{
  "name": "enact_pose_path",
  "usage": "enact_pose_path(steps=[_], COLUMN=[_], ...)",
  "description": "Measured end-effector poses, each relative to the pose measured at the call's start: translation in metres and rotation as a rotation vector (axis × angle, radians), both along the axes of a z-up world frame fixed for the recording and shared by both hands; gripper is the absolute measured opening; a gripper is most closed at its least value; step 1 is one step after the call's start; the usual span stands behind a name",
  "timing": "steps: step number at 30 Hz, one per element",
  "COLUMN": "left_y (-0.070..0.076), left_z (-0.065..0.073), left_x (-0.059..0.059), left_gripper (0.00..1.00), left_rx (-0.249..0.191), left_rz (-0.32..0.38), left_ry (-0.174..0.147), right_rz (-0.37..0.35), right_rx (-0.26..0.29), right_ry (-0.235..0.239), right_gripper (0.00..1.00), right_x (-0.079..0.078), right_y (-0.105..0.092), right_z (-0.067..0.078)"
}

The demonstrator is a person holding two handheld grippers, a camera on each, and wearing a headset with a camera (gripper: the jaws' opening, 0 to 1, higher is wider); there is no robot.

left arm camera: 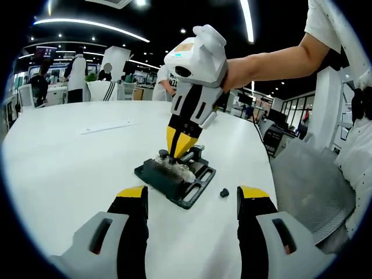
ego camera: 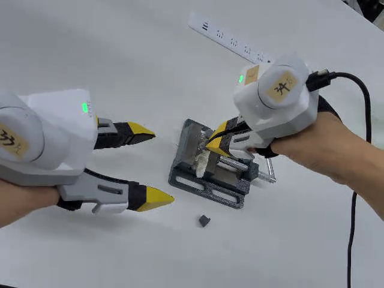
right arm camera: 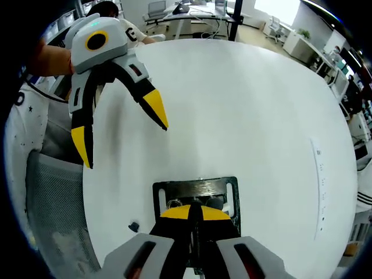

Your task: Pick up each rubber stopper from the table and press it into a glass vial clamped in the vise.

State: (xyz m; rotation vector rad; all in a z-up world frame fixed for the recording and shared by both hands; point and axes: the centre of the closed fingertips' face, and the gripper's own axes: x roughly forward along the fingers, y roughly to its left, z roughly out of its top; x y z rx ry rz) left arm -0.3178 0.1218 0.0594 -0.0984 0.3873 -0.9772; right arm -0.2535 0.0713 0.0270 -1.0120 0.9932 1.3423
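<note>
A dark grey vise stands mid-table with clear glass vials clamped in its jaws. One vial carries a dark stopper. My right gripper is shut, tips down on the vials; I see nothing between the tips. A loose dark rubber stopper lies on the table just in front of the vise. Left of the vise, my left gripper hovers wide open and holds nothing.
A white power strip lies at the table's far side. A black cable runs down the right behind the right hand. The white table reaches far around. People and desks show beyond it.
</note>
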Motion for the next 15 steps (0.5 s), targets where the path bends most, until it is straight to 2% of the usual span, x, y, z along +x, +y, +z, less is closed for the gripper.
enact_pose_path(steps=[6, 15], left_y=[-0.0002, 0.0032], left_z=[0.0007, 0.0006], left_x=[0.0, 0.0017], left_gripper=[0.6, 0.6], left_rx=[0.0, 0.0], left_rz=[0.001, 0.011], left_ry=[-0.001, -0.004], right_rz=[0.016, 0.002], right_rx=[-0.018, -0.027], right_ry=[-0.001, 0.011], right_gripper=[0.0, 0.0], right_x=[0.0006, 0.0014], right_y=[0.0007, 0.0003], right_z=[-0.0005, -0.0011])
